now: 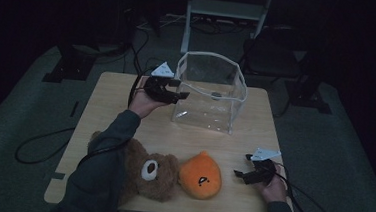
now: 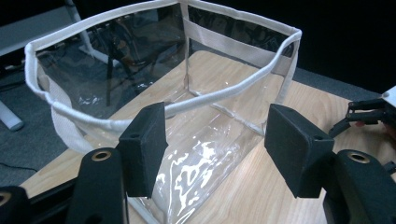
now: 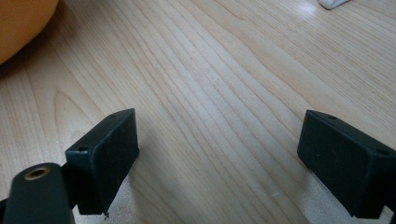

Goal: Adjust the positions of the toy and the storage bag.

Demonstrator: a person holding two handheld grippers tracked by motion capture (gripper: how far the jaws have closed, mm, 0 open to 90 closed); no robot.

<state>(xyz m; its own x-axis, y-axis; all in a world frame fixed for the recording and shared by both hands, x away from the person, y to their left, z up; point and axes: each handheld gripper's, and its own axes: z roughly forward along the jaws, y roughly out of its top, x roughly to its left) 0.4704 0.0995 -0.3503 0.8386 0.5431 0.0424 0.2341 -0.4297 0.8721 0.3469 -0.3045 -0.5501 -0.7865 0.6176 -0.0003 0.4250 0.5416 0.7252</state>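
Observation:
A clear plastic bag (image 1: pixel 241 84) with white trim stands open-topped at the back middle of the wooden table (image 1: pixel 114 98). My left gripper (image 1: pixel 182 94) hovers at the bag's left side, jaws wide apart. In the left gripper view the white rim (image 2: pixel 233 88) runs across the gap between the pads of my left gripper (image 2: pixel 217 126), and neither pad presses on it. My right gripper (image 1: pixel 239 173) rests low at the table's front right, open, with bare wood between its jaws (image 3: pixel 219 140). An orange plush (image 1: pixel 200 176) (image 3: pixel 18 23) lies just left of it.
A brown teddy bear (image 1: pixel 149 171) lies at the front edge beside the orange plush, partly under the left sleeve. Cables (image 1: pixel 37 148) trail over the dark floor on the left. A metal stand (image 1: pixel 223 8) and dark furniture legs are behind the table.

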